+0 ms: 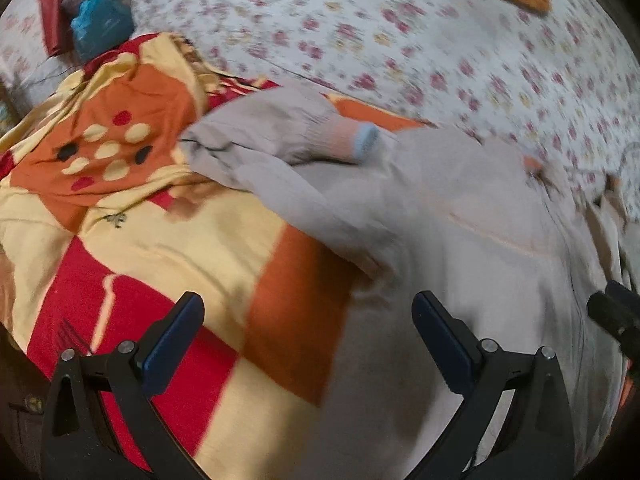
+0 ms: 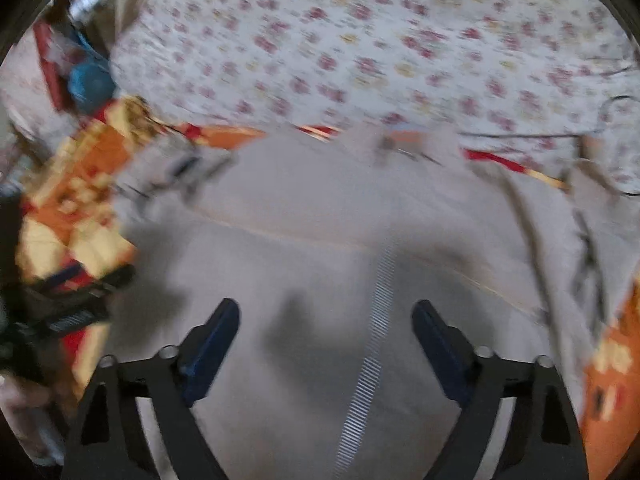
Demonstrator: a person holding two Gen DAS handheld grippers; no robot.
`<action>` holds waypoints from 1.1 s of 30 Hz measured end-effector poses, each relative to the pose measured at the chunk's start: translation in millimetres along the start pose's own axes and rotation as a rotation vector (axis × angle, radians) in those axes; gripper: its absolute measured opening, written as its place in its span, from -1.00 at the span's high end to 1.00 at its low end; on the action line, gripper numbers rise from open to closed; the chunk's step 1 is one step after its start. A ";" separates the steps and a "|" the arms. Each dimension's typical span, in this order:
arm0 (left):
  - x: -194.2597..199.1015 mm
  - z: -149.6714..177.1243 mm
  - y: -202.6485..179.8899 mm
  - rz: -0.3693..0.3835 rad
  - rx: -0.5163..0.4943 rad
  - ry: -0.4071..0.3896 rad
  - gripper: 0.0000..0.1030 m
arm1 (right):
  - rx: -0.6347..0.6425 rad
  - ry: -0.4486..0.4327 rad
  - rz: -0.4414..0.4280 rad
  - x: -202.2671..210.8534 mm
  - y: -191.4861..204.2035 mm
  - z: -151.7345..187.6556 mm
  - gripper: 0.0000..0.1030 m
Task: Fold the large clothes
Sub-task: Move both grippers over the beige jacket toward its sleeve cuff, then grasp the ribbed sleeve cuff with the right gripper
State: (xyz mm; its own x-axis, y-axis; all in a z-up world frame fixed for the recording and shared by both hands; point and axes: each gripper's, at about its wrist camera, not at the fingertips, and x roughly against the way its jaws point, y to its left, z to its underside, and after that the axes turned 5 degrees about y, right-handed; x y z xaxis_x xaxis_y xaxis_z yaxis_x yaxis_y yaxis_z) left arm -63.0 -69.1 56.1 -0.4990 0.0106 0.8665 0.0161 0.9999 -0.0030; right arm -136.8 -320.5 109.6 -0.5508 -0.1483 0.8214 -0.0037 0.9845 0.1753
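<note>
The big pale grey zip-front jacket (image 2: 320, 216) is lying spread on a red, orange & cream patchwork blanket (image 1: 168, 248), w/ a white floral bedsheet (image 1: 400, 40) beyond it. One sleeve w/ a light-blue ribbed cuff (image 1: 366, 140) is lying folded across the body. The left gripper (image 1: 308, 336) is hovering over the jacket's left edge, jaws spread wide, gripping nothing; the right gripper (image 2: 326, 332) is hanging over the front near the silver zip (image 2: 376, 320), also wide open & empty. Both views are blurring, so exact height above the cloth is hard to tell. Risks, as I'm judging them: the left claw is straddling jacket & blanket, so closing there is probably pinching both layers & dragging the blanket along; the right one is maybe catching only the top layer by the zip, leaving the fold lopsided.
</note>
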 end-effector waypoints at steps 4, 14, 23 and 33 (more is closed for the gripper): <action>-8.2 -11.9 22.8 -0.031 0.067 -0.011 -1.00 | 0.041 -0.024 -0.190 -10.0 30.7 -28.1 -0.32; -45.8 -33.3 54.7 -0.063 0.185 -0.006 -1.00 | 0.020 0.047 -0.366 -89.5 118.7 -88.4 -0.09; -55.3 -36.8 59.5 -0.061 0.177 0.000 -1.00 | -0.038 0.141 -0.379 -137.5 128.0 -106.2 -0.09; -53.5 -37.3 61.1 -0.042 0.196 0.001 -1.00 | -0.023 0.142 -0.366 -136.9 130.4 -105.0 -0.13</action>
State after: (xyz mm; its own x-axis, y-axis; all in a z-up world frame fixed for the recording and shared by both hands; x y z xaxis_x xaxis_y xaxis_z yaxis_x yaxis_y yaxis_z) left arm -3.0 -9.1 28.2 -0.4945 -0.0306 0.8686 -0.1739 0.9826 -0.0644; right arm 25.8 -181.6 77.0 -0.3956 -0.5019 0.7691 -0.1590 0.8622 0.4809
